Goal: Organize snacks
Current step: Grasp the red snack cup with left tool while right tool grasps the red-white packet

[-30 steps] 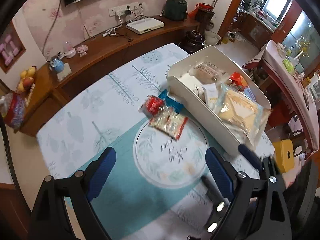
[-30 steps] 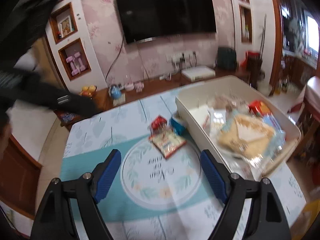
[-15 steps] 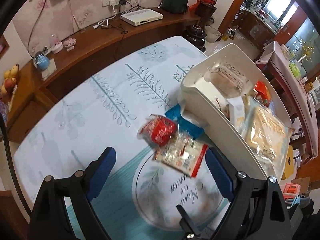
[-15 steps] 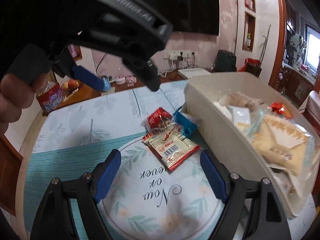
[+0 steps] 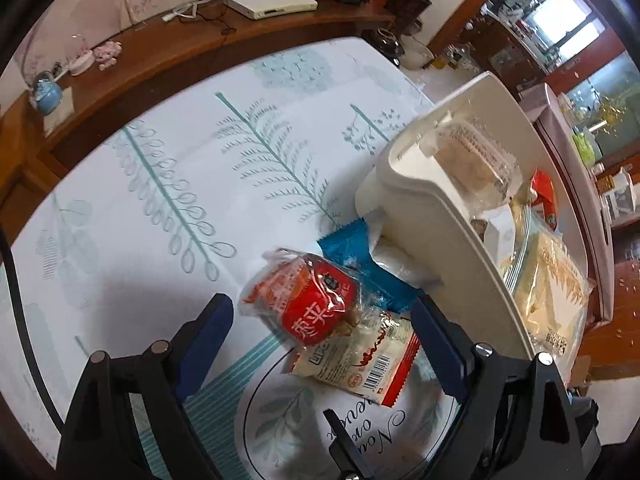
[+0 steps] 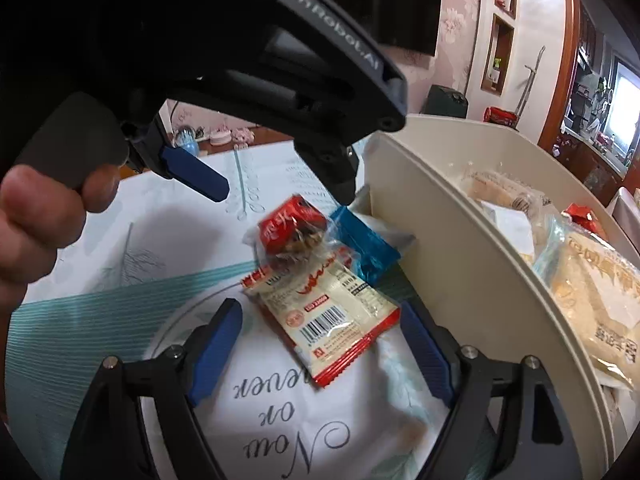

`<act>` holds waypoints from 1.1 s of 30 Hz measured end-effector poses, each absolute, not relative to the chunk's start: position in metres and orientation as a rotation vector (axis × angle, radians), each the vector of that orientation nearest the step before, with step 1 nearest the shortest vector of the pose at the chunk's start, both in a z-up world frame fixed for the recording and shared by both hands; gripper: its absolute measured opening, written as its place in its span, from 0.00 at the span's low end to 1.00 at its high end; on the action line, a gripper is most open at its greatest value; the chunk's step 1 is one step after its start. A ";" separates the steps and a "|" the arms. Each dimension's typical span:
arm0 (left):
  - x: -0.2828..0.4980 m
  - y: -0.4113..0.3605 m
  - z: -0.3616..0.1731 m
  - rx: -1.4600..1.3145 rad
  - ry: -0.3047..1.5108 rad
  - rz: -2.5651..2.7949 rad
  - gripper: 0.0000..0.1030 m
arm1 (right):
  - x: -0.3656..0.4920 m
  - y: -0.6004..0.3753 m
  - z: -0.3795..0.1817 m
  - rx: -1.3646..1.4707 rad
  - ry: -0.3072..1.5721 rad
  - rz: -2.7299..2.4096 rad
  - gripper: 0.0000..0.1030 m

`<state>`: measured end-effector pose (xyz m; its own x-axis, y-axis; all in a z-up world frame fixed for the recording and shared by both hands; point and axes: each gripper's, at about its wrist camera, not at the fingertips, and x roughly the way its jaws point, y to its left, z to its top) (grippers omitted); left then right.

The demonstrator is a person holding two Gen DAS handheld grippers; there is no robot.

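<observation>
Three loose snacks lie on the table beside a white bin (image 5: 452, 216) (image 6: 448, 248): a red-labelled packet (image 5: 312, 306) (image 6: 290, 226), a blue packet (image 5: 360, 264) (image 6: 366, 248) and a flat white-and-red packet (image 5: 360, 356) (image 6: 324, 316). My left gripper (image 5: 320, 344) is open, its jaws either side of the red packet and the flat packet. My right gripper (image 6: 320, 344) is open, its jaws either side of the flat packet. The left gripper (image 6: 280, 196) also shows from the right wrist view, above the red packet. The bin holds several wrapped snacks.
The table has a white and teal patterned cloth (image 5: 180, 184). A wooden sideboard (image 5: 168, 40) with a white box, cables and small ornaments runs behind it. The bin stands at the table's right side, close to the loose packets.
Both grippers have moved in and down toward the loose packets. The left gripper now fills the top of the right wrist view. Both stay open.
</observation>
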<state>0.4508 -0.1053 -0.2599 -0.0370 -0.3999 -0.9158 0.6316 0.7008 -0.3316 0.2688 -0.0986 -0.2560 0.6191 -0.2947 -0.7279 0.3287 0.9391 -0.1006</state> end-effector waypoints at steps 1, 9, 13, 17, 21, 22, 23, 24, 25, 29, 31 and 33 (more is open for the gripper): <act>0.451 -0.107 -0.262 0.214 1.380 -0.848 0.87 | 0.270 -0.098 -0.257 0.037 0.832 -0.360 0.80; 0.452 -0.119 -0.277 0.252 1.407 -0.854 0.75 | 0.278 -0.102 -0.265 0.013 0.872 -0.353 0.80; 0.457 -0.123 -0.280 0.262 1.411 -0.836 0.68 | 0.283 -0.102 -0.268 -0.011 0.899 -0.323 0.80; 0.460 -0.128 -0.285 0.282 1.428 -0.830 0.63 | 0.284 -0.101 -0.268 -0.020 0.911 -0.307 0.79; 0.464 -0.129 -0.287 0.278 1.446 -0.825 0.61 | 0.284 -0.098 -0.268 -0.036 0.916 -0.279 0.79; 0.465 -0.129 -0.288 0.274 1.452 -0.822 0.61 | 0.284 -0.099 -0.268 -0.039 0.918 -0.268 0.79; 0.466 -0.128 -0.288 0.266 1.460 -0.818 0.60 | 0.284 -0.100 -0.268 -0.041 0.920 -0.260 0.78; 0.466 -0.127 -0.289 0.260 1.463 -0.818 0.60 | 0.285 -0.099 -0.267 -0.042 0.923 -0.252 0.77; 0.467 -0.127 -0.290 0.255 1.466 -0.814 0.60 | 0.285 -0.100 -0.267 -0.041 0.929 -0.243 0.77; 0.467 -0.124 -0.290 0.250 1.471 -0.786 0.58 | 0.292 -0.106 -0.266 -0.026 0.952 -0.231 0.74; 0.466 -0.122 -0.289 0.241 1.476 -0.770 0.58 | 0.292 -0.111 -0.264 -0.013 0.960 -0.228 0.65; 0.465 -0.116 -0.289 0.219 1.482 -0.761 0.58 | 0.294 -0.114 -0.266 -0.005 0.968 -0.212 0.62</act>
<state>0.4654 -0.1162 -0.2889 -0.0906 -0.3225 -0.9422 0.5778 0.7536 -0.3135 0.2937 -0.1136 -0.2657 0.5481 -0.1814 -0.8165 0.1769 0.9793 -0.0988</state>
